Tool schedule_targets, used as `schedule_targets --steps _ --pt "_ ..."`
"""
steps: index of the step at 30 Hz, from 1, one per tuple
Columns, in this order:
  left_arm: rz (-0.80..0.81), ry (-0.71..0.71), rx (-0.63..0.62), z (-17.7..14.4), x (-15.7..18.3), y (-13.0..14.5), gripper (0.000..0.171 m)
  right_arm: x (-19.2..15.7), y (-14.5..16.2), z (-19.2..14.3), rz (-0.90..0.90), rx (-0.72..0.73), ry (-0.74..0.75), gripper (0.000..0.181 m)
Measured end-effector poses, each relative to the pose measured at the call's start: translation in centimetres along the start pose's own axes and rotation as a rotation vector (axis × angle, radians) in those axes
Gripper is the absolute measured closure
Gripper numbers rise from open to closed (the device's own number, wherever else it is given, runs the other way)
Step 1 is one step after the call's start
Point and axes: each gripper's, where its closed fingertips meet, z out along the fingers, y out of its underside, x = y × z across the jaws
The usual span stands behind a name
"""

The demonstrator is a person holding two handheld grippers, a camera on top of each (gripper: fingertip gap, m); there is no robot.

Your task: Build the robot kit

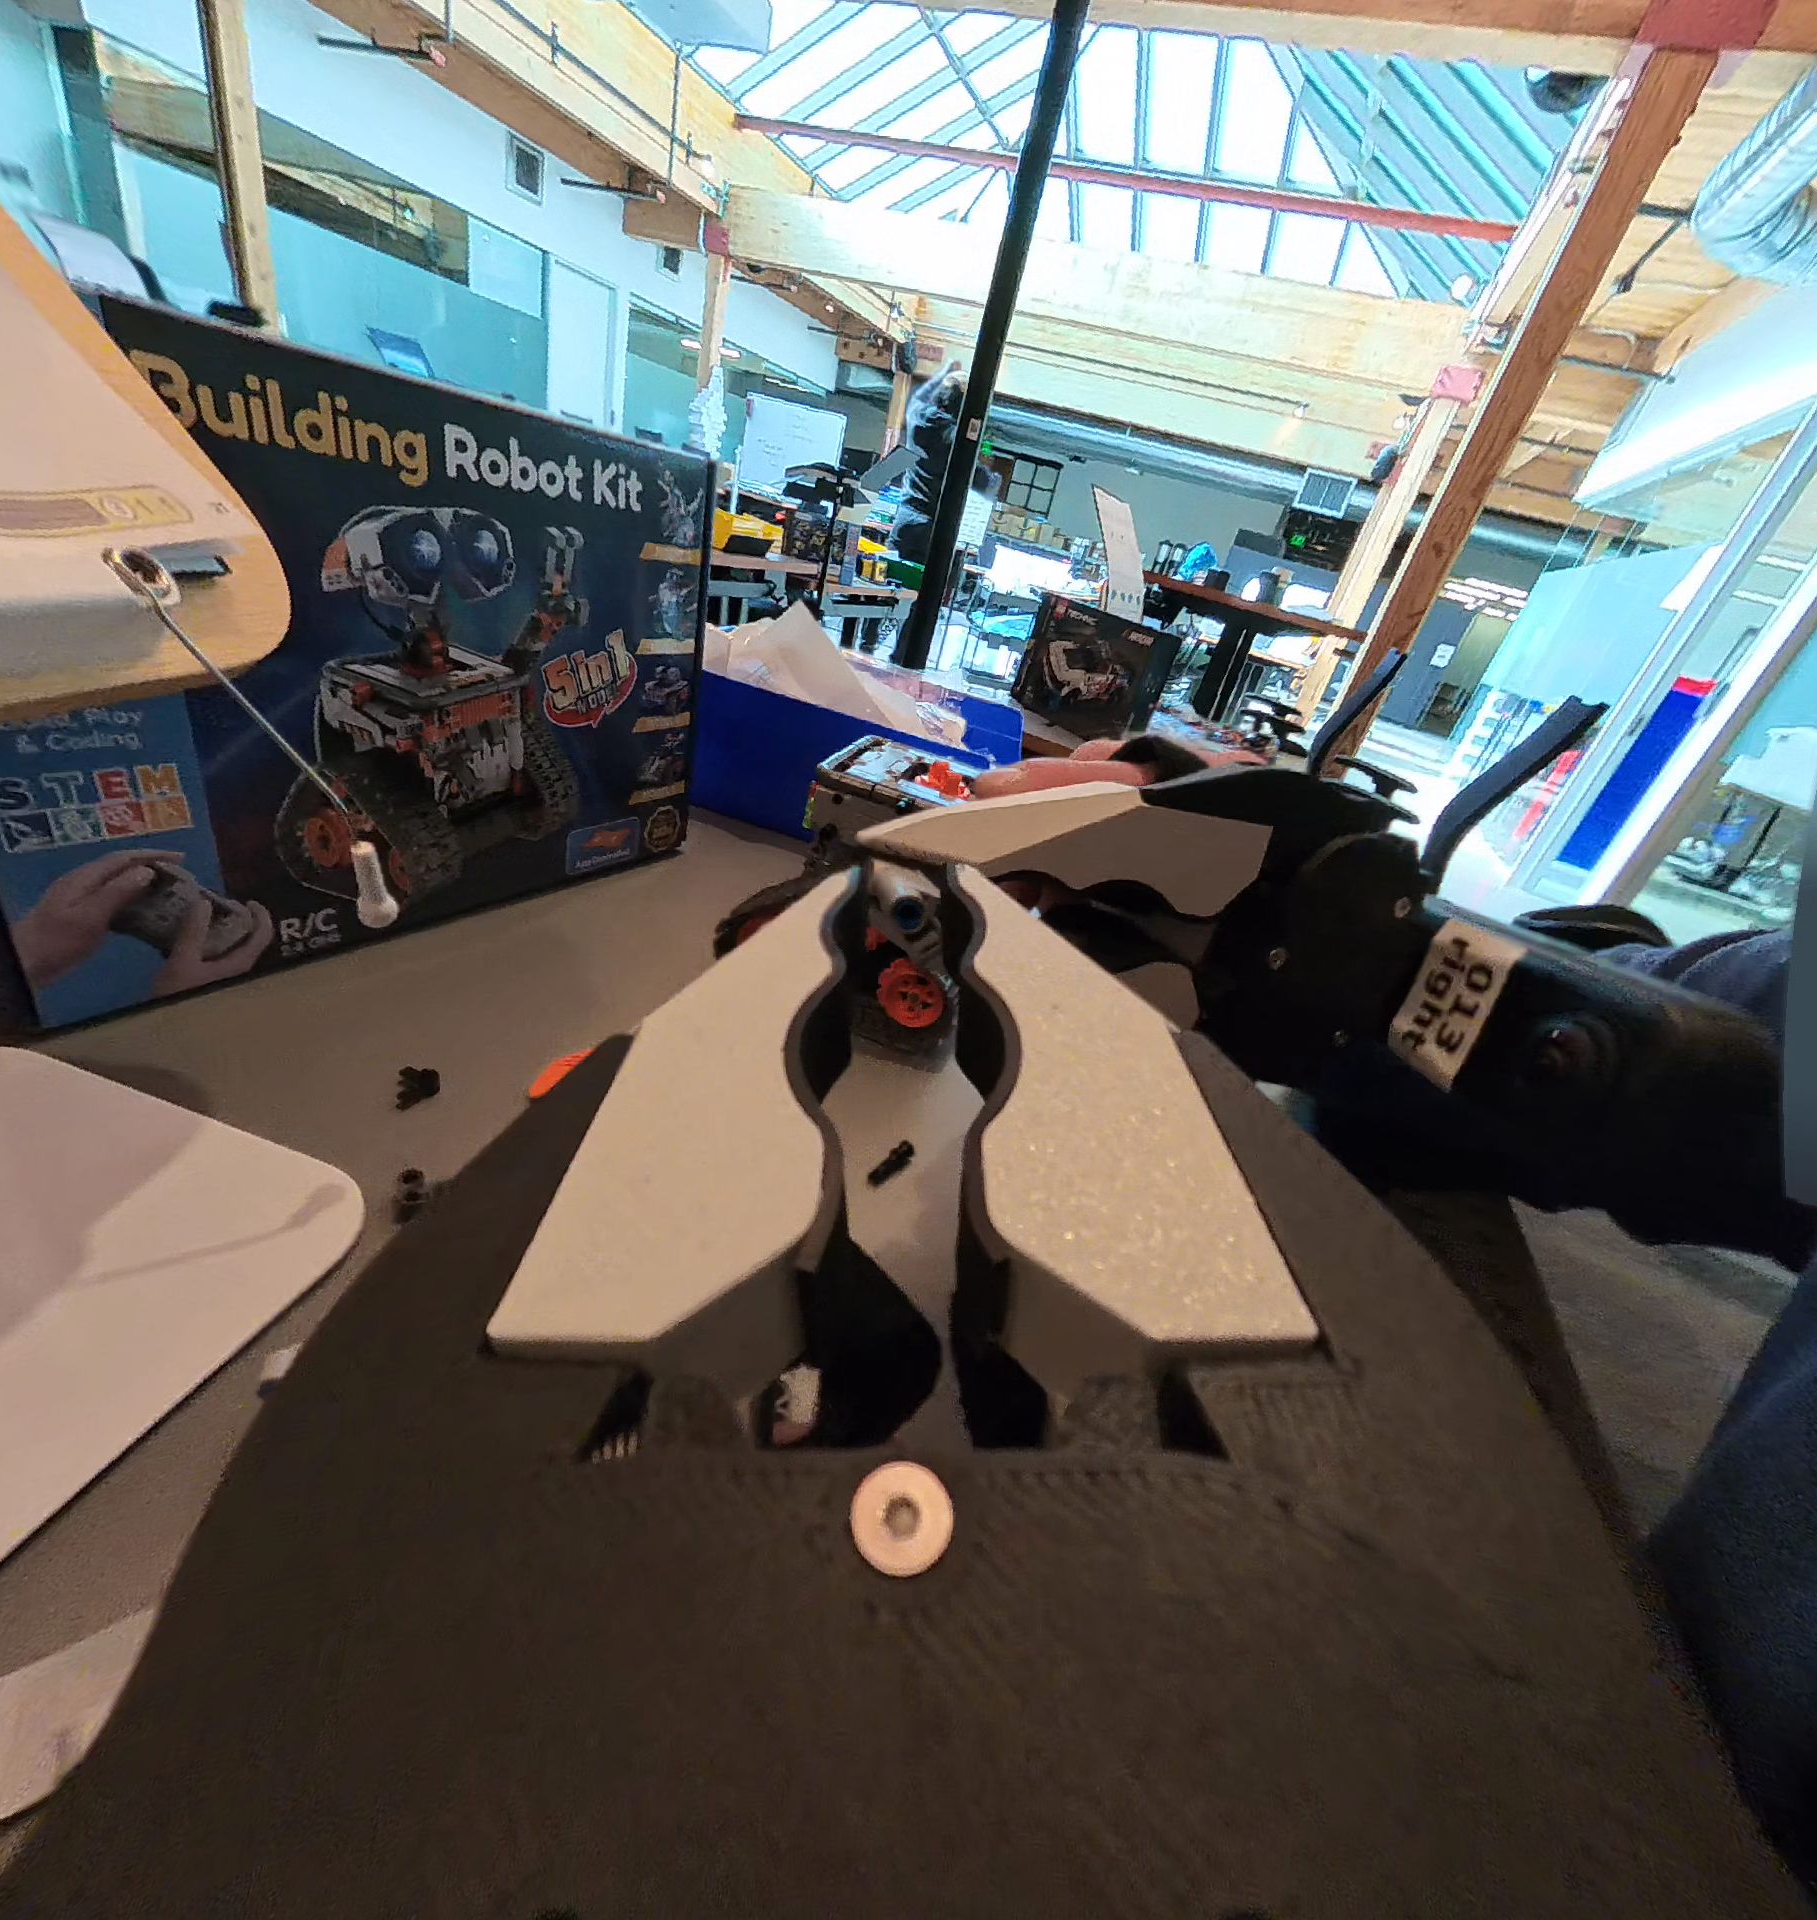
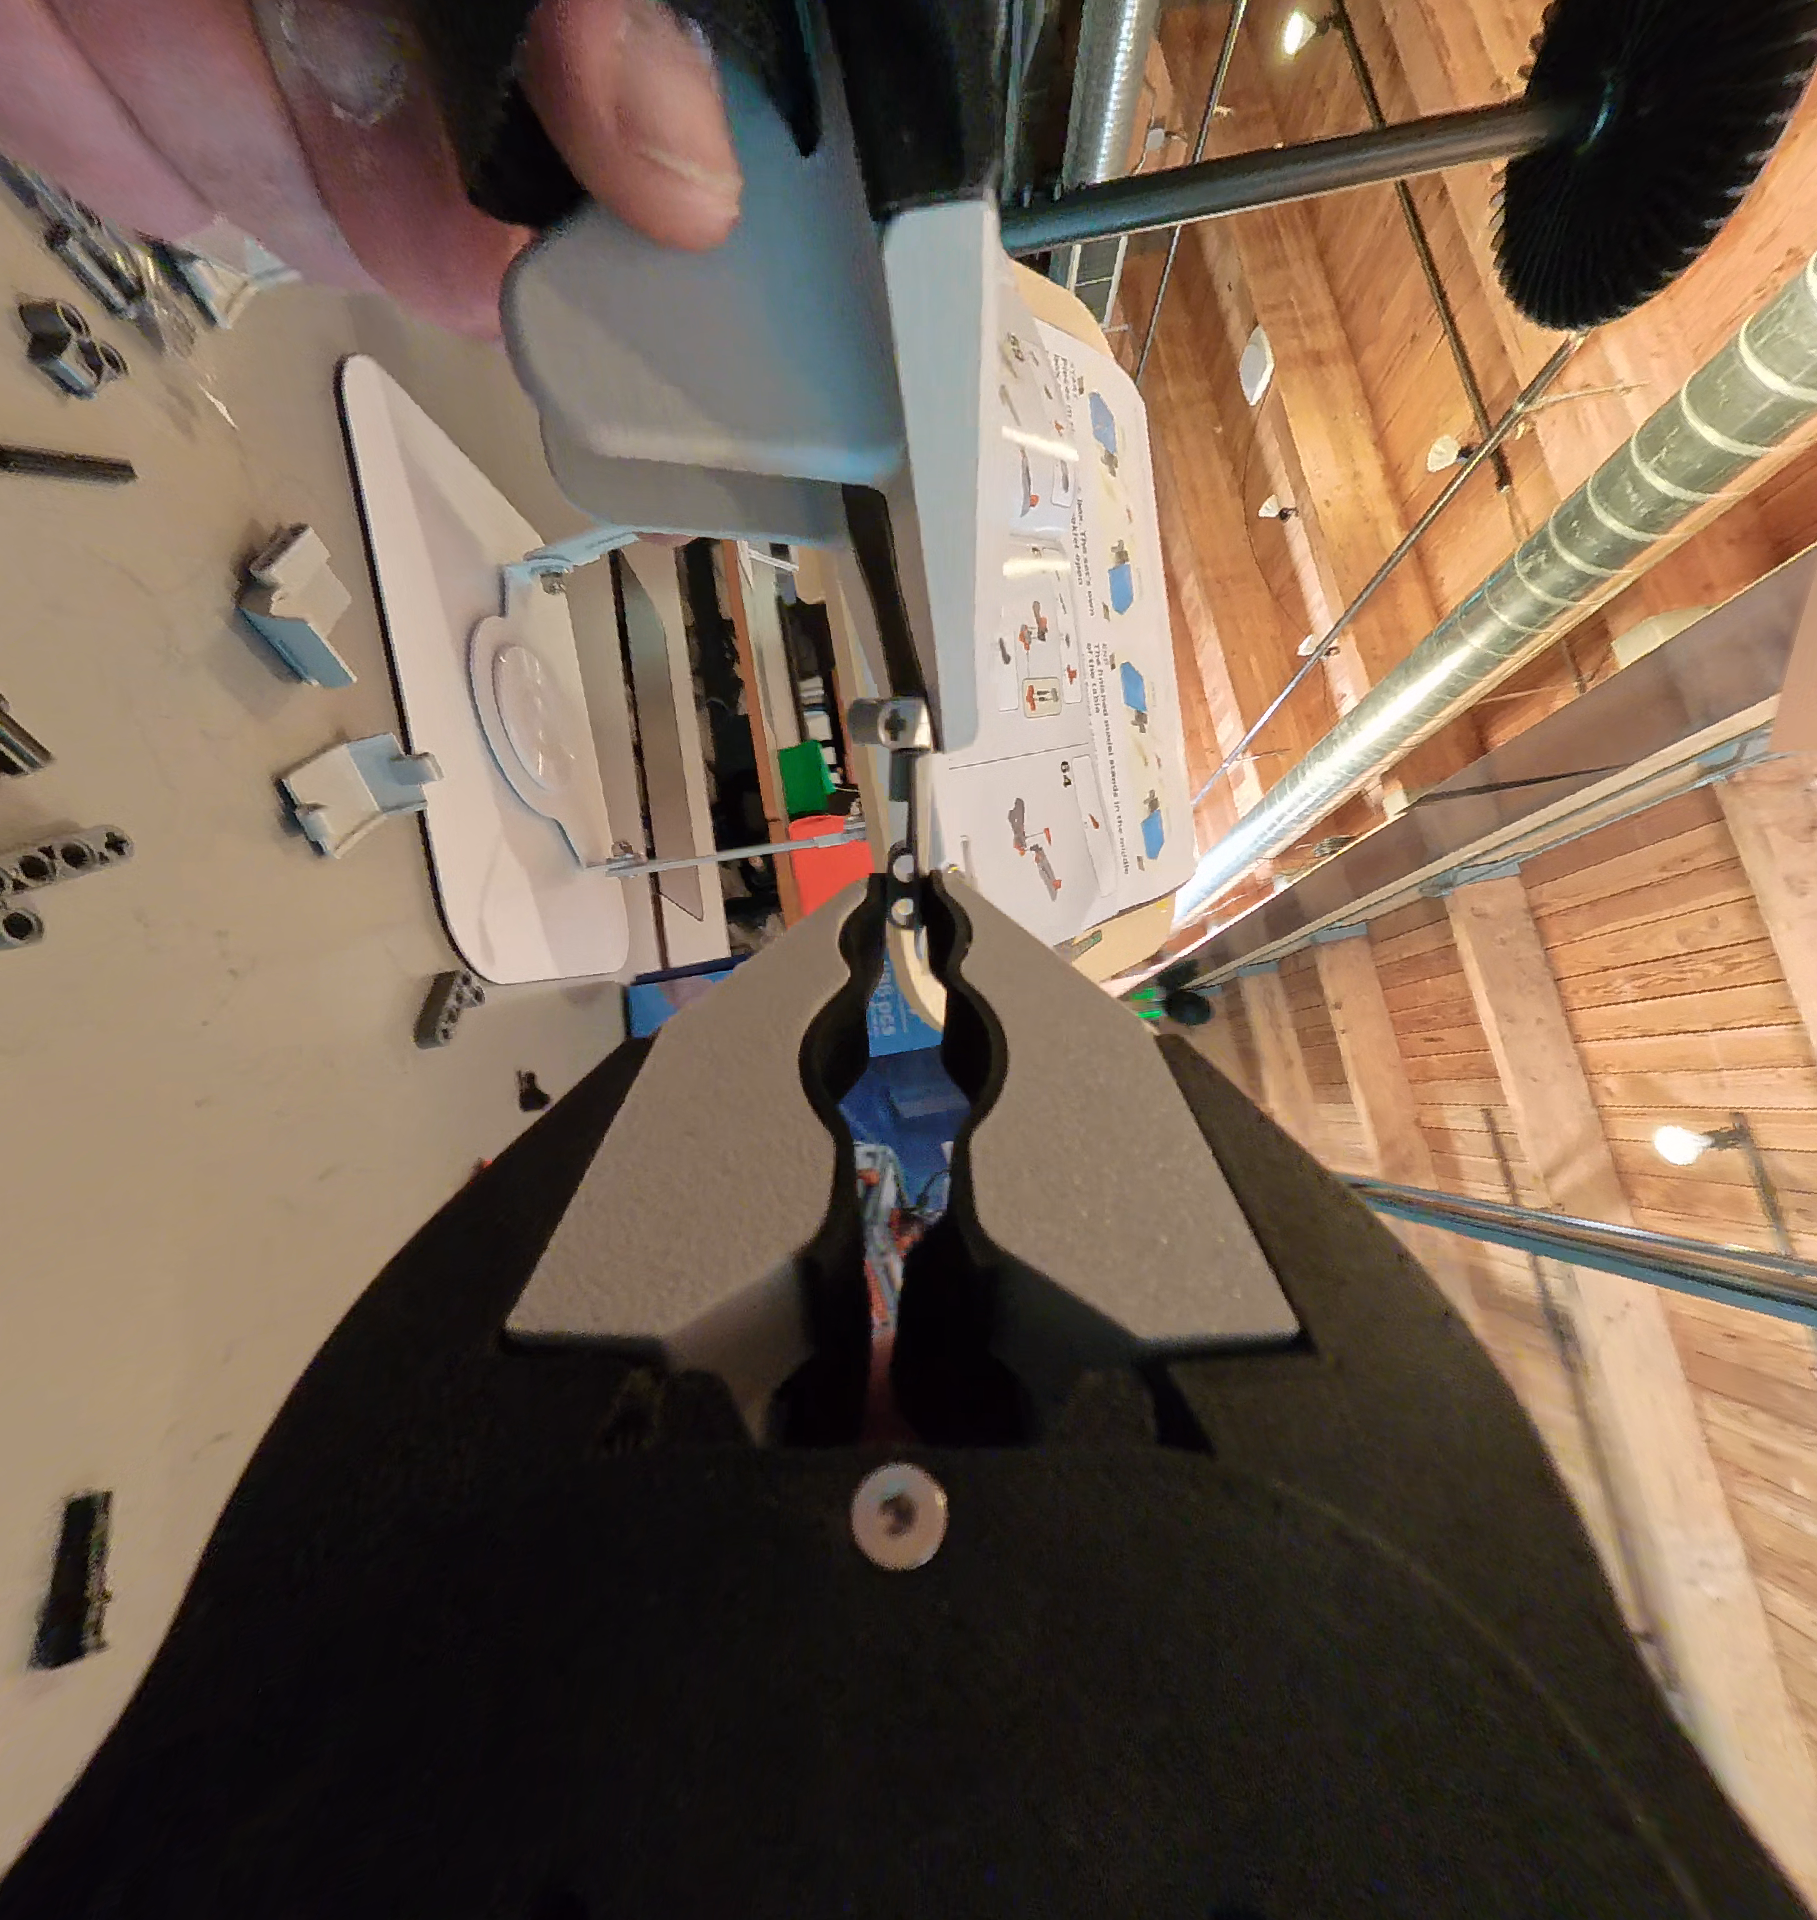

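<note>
Left wrist view shows the left hand-held gripper (image 1: 899,904) nearly closed, pinching a small grey pin with a blue tip (image 1: 902,906) at frame centre, above a partly built toy vehicle with orange wheels (image 1: 909,992) on the grey tabletop (image 1: 488,997). The right hand-held gripper (image 1: 873,840) crosses in from the right, touching close by. In its own view, the right hand-held gripper (image 2: 902,899) clamps a thin black link (image 2: 901,883). Both grips are fingertip-slim, so a twist could likely pop either piece loose among scattered parts (image 2: 21,883).

Maker workshop: worktables (image 1: 1247,608), kit boxes (image 1: 1096,670), skylights (image 1: 1195,125).
</note>
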Motion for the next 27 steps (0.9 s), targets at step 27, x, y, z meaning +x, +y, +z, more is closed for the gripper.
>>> schedule_targets --steps 27 --pt "0.762 -0.179 -0.149 -0.3 -0.4 1.0 0.143 -1.6 0.2 -0.5 0.225 0.049 -0.199 0.176"
